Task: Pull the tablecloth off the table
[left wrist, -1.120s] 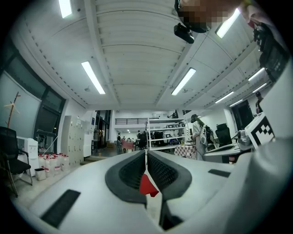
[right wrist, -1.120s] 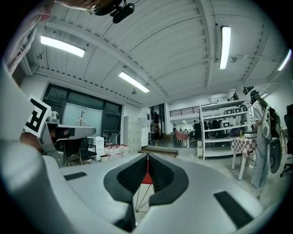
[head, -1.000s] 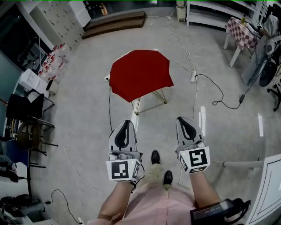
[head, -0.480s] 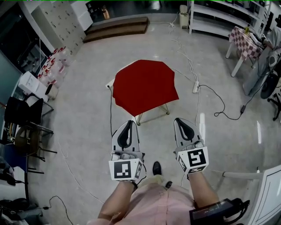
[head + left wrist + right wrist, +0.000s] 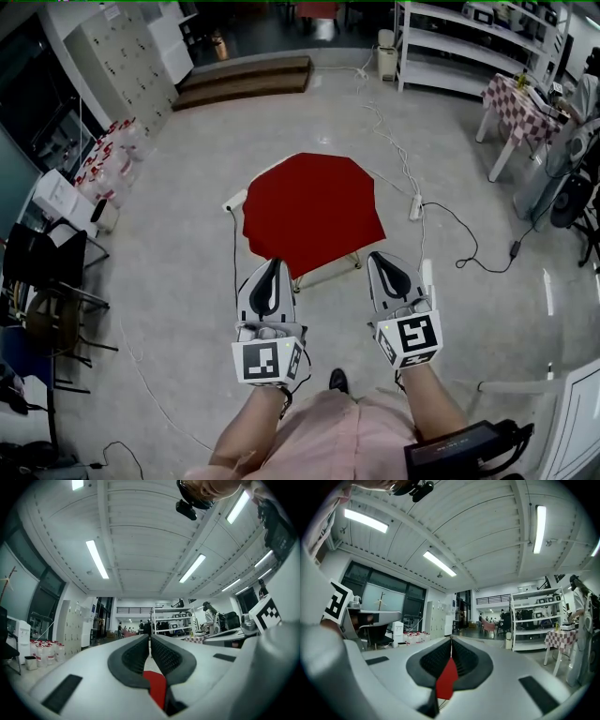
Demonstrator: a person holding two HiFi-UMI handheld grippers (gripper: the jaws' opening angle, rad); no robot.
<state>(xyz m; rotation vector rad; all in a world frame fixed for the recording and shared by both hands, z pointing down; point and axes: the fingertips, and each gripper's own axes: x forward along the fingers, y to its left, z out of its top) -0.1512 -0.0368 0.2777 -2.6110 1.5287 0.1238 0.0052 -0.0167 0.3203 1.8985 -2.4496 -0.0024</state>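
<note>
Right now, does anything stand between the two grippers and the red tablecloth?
Nothing visible does. The left gripper and right gripper, both shut and empty, point at the tablecloth. A black cable lies off to its left, outside that path.

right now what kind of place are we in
Likely a lab or workshop hall: open metal shelving along the far wall, a bank of lockers, and a power strip lying on the bare floor near the red tablecloth.

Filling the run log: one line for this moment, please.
left gripper: shut, empty | right gripper: shut, empty | tablecloth: draped, untouched
</note>
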